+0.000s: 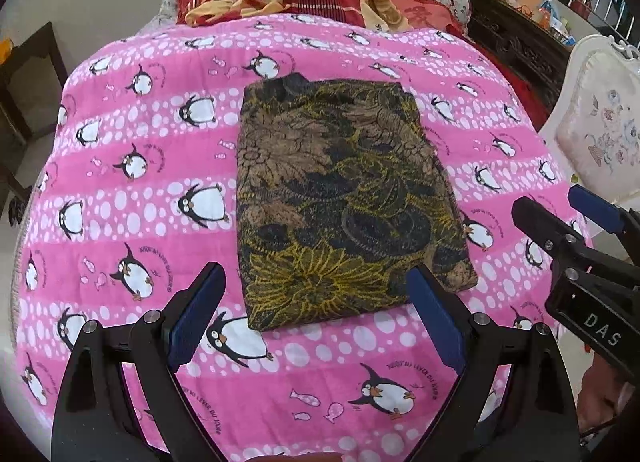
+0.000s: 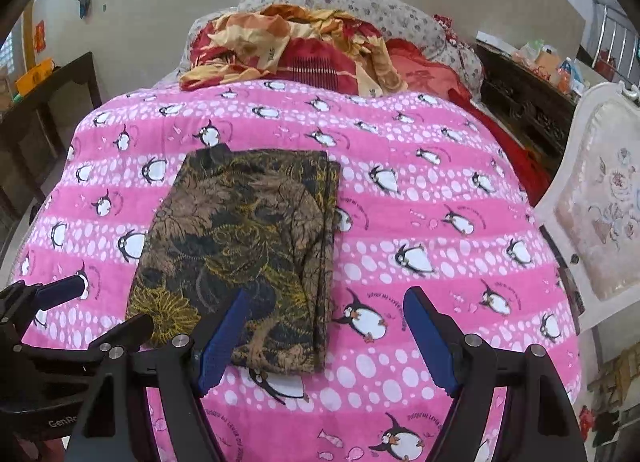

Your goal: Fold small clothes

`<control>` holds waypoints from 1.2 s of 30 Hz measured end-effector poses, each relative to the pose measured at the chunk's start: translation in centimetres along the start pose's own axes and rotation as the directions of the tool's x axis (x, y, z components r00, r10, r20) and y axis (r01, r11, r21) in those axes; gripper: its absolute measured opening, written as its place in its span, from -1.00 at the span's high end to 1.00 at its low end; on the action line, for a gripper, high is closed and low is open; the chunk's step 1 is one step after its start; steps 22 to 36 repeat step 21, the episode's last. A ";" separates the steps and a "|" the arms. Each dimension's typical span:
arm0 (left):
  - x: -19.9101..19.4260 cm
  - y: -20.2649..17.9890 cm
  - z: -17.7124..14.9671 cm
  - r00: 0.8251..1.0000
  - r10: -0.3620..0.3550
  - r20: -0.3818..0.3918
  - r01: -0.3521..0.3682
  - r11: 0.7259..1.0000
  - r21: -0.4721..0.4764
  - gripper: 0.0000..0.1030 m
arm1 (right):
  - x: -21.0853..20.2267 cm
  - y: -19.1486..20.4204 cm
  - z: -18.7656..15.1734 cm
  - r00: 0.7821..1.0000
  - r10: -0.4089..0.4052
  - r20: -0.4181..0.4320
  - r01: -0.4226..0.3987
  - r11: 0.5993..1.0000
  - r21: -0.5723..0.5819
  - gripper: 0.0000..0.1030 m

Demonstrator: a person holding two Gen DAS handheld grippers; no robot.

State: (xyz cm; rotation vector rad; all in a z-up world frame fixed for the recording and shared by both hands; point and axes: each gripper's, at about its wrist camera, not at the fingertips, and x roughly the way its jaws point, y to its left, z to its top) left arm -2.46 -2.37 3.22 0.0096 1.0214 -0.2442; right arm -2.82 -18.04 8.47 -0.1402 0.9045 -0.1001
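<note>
Right wrist view. Right gripper [image 2: 324,302] above the bed, blue-padded fingers [image 2: 430,342] spread wide, nothing between them. A folded garment [image 2: 240,246], brown and black with a yellow floral print, lies flat on the pink penguin blanket [image 2: 420,190]; layered edges visible along its right side. The gripper's left finger overlaps the garment's near right corner in the picture; contact cannot be told. Left gripper [image 2: 64,290] enters at the left edge, beside the garment's near left corner. Crumpled red and orange bedding [image 2: 288,50] heaped at the far end. White cushioned chair [image 2: 600,222] at right.
</note>
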 end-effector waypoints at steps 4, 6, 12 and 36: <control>-0.4 -0.7 0.4 1.000 -0.001 0.009 0.001 1.000 0.011 -0.80 | -0.1 -0.6 0.4 1.000 0.024 -0.002 -0.024 1.000 0.017 -0.50; -0.4 -1.1 0.4 1.000 -0.001 0.008 0.001 1.000 0.022 -0.80 | -0.1 -0.9 0.5 1.000 0.024 -0.001 -0.024 0.999 0.025 -0.50; 0.0 -1.6 0.0 1.000 0.001 -0.008 -0.001 0.999 0.034 -0.80 | -0.1 -1.1 0.6 1.000 0.025 0.001 -0.025 0.999 0.020 -0.51; 0.0 -1.8 -0.5 1.000 0.010 0.015 -0.010 0.998 0.066 -0.80 | 0.2 -0.6 0.3 0.999 0.040 -0.008 -0.040 0.999 0.016 -0.50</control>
